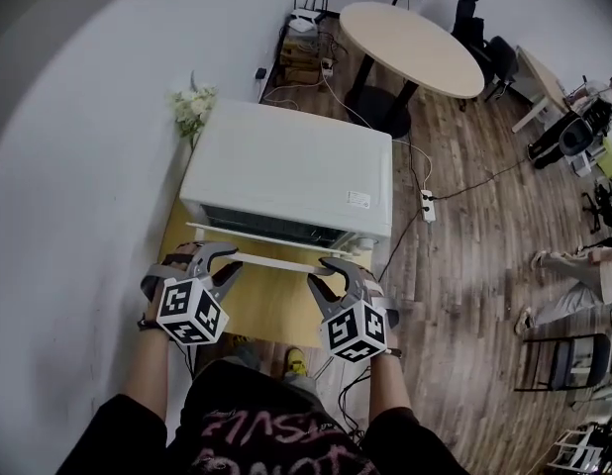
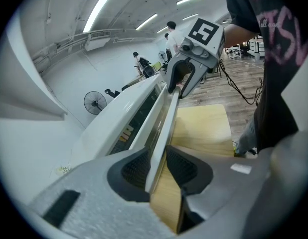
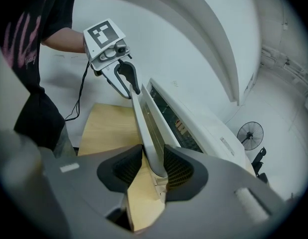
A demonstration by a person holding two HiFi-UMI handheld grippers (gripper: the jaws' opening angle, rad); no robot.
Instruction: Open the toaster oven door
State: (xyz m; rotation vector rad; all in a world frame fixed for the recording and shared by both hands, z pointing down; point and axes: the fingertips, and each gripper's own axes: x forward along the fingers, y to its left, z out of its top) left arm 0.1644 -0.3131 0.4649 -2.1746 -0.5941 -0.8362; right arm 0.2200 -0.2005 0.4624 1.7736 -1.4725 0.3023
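Observation:
A white toaster oven (image 1: 291, 161) stands on a small wooden table (image 1: 261, 315). Its door (image 1: 276, 261) hangs a little way open, top edge tipped toward me, and the dark glass front shows behind it. My left gripper (image 1: 219, 260) holds the left end of that top edge. In the left gripper view the door edge (image 2: 164, 118) runs between the pads of the left gripper (image 2: 156, 166), which press on it. My right gripper (image 1: 331, 270) holds the right end. In the right gripper view the right gripper (image 3: 153, 166) pinches the door edge (image 3: 146, 123).
White flowers (image 1: 192, 107) stand at the oven's back left against the wall. A power strip (image 1: 427, 206) and cables lie on the wood floor to the right. Farther back are a round table (image 1: 410, 43), chairs and a fan; a person's legs (image 1: 573, 275) show at far right.

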